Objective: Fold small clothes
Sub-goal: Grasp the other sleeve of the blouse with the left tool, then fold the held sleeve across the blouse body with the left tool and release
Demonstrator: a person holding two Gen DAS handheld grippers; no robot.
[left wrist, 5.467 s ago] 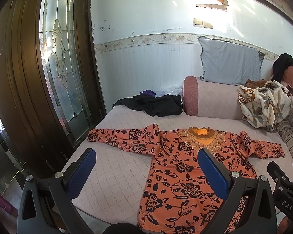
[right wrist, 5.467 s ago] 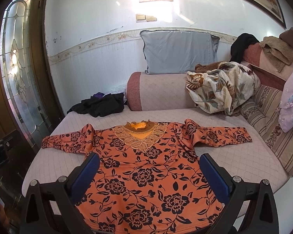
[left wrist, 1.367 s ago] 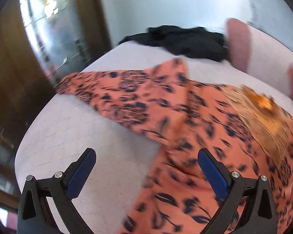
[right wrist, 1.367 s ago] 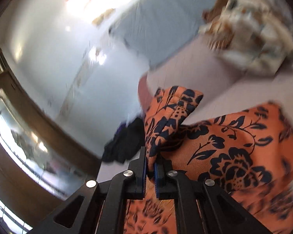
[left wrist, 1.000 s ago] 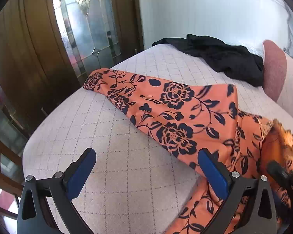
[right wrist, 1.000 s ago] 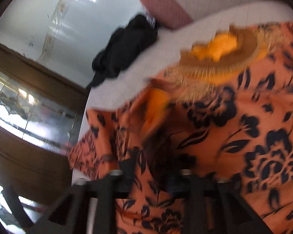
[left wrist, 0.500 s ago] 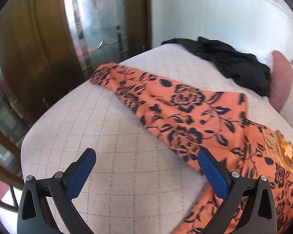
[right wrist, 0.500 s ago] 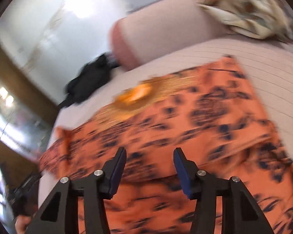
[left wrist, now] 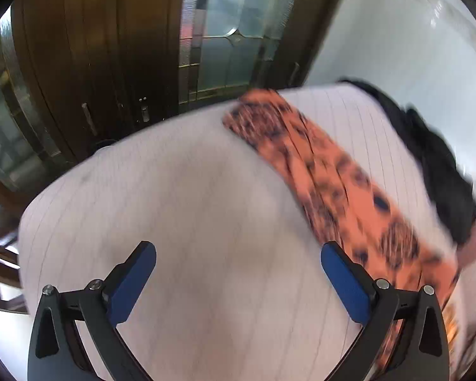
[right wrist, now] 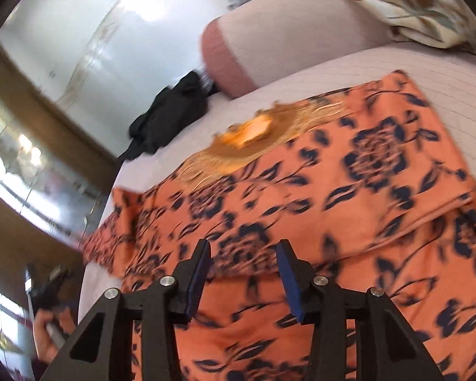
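An orange top with a dark floral print (right wrist: 333, 190) lies flat on the pale quilted bed (right wrist: 349, 70). Its right sleeve is folded across the chest below the gold collar (right wrist: 254, 130). My right gripper (right wrist: 242, 250) is open and empty just above the folded sleeve. The left sleeve (left wrist: 333, 171) still lies stretched out across the bed (left wrist: 206, 206) toward the door. My left gripper (left wrist: 238, 254) is wide open and empty, over bare bed to the left of that sleeve. The left wrist view is blurred by motion.
A black garment (right wrist: 171, 117) (left wrist: 441, 171) lies at the back of the bed by a pink bolster (right wrist: 269, 41). A floral blanket (right wrist: 422, 6) is heaped at the far right. A wooden door with glass panels (left wrist: 117, 50) stands close beyond the bed's left edge.
My right gripper let go of the right sleeve after laying it across the chest, and has opened. My left gripper swung left and down toward the outstretched left sleeve.
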